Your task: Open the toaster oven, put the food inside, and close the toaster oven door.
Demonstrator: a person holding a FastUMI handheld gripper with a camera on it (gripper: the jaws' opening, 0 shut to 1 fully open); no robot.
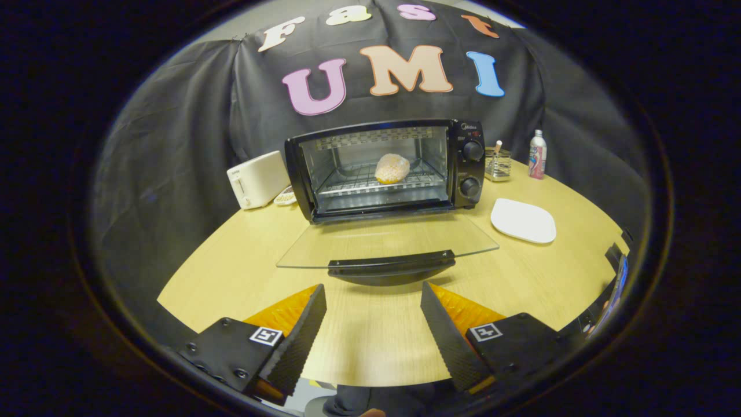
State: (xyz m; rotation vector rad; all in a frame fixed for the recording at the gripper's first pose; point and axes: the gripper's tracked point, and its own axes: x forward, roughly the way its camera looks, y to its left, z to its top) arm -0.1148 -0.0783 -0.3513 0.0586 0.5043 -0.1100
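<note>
Hovering over the near edge of the light wooden table (370,341), the gripper (373,321) has its jaws spread wide with nothing between them, only bare tabletop. Just ahead of the fingers lies the toaster oven door (388,243), a glass panel folded fully down to about level, its dark handle (391,267) facing the gripper and apart from both fingertips. Beyond the door stands the black toaster oven (463,168) near the table's far edge, cavity open. The food (392,168), a round pale piece with an orange underside, sits on the wire rack (359,176) inside, right of the rack's middle. Two control knobs (472,168) are stacked on the oven's right panel. Just beside the oven's left wall sits a white pop-up toaster (256,178), with a small pale item (285,197) tucked between the two; what it is cannot be told. Right of the oven, a white plate (523,220) lies flat on the table, well apart from the door. Behind it, toward the far right edge, a small clear holder (498,164) with a stick in it stands near a white bottle (537,154) with a pink label.
</note>
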